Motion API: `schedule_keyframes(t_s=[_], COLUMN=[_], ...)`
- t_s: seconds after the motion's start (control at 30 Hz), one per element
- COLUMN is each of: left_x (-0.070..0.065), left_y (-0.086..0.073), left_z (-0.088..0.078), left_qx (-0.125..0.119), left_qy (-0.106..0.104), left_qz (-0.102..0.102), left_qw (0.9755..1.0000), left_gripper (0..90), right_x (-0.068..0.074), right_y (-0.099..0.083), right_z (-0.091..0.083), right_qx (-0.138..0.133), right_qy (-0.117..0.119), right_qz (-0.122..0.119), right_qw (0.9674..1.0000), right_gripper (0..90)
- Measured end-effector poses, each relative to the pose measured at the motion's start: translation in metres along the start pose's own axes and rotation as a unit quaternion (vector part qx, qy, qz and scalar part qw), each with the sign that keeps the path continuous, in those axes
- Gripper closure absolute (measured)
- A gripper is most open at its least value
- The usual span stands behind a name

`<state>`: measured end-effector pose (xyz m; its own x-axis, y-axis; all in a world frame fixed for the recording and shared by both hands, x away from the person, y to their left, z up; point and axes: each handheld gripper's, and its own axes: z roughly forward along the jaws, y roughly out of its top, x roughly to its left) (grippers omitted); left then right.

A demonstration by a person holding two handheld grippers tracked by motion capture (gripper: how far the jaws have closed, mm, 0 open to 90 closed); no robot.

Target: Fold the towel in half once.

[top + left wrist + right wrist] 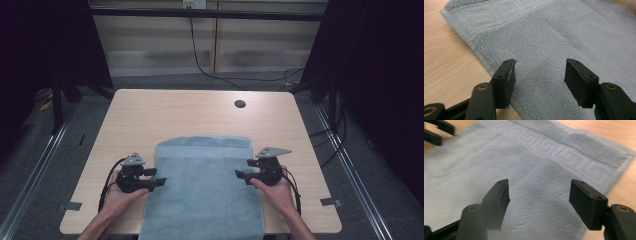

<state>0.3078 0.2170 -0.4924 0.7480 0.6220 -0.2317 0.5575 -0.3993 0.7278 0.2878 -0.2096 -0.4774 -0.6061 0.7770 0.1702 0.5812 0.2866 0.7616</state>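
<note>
Grey towel (202,187) flat on table (150,112); no containers.

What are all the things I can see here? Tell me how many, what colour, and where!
towel: one, pale grey-blue, spread flat on the near middle of the table, its near end at the table's front edge; a patterned band runs across its far end.
table: one, light wood, centre of the room.
hole: one, dark and round, far right part of the tabletop.
cable: one, black, on the floor behind the table.
left gripper: one, black, open, over the towel's left edge.
right gripper: one, black, open, over the towel's right edge.
</note>
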Motion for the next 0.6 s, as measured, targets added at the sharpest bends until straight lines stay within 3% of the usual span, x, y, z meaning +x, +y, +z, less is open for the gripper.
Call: schedule_keyframes(t_s=[0.07, 0.13, 0.3, 0.33, 0.5, 0.53, 0.6], left_x=[0.001, 0.003, 0.011, 0.012, 0.024, 0.027, 0.029], left_y=[0.001, 0.003, 0.011, 0.013, 0.024, 0.026, 0.028], left_z=[-0.001, -0.002, -0.005, -0.006, 0.000, 0.003, 0.005], left_qx=[-0.001, -0.003, -0.018, -0.022, -0.041, -0.030, -0.029], left_qy=[0.001, 0.008, 0.017, 0.018, 0.020, 0.027, 0.030], left_qz=[0.001, 0.003, 0.004, 0.002, -0.014, -0.012, -0.010], left_qw=[1.0000, 1.0000, 0.9997, 0.9996, 0.9988, 0.9991, 0.9991], left_gripper=[40.4, 39.4, 41.0, 43.0, 45.1, 45.1, 45.0], right_x=[-0.004, -0.019, -0.032, -0.037, -0.052, -0.061, -0.064], right_y=[0.002, 0.010, 0.016, 0.019, 0.029, 0.034, 0.035], right_z=[0.002, 0.009, 0.014, 0.016, 0.029, 0.038, 0.041], right_qx=[-0.003, 0.004, 0.011, 0.002, 0.009, 0.010, 0.013], right_qy=[-0.003, -0.007, -0.011, -0.015, -0.027, -0.031, -0.034], right_qz=[0.000, 0.004, 0.008, 0.006, 0.009, 0.013, 0.015], right_qw=[1.0000, 1.0000, 0.9999, 0.9999, 0.9996, 0.9994, 0.9992], right_gripper=[32.6, 33.2, 34.4, 35.4, 34.5, 33.7, 32.9])
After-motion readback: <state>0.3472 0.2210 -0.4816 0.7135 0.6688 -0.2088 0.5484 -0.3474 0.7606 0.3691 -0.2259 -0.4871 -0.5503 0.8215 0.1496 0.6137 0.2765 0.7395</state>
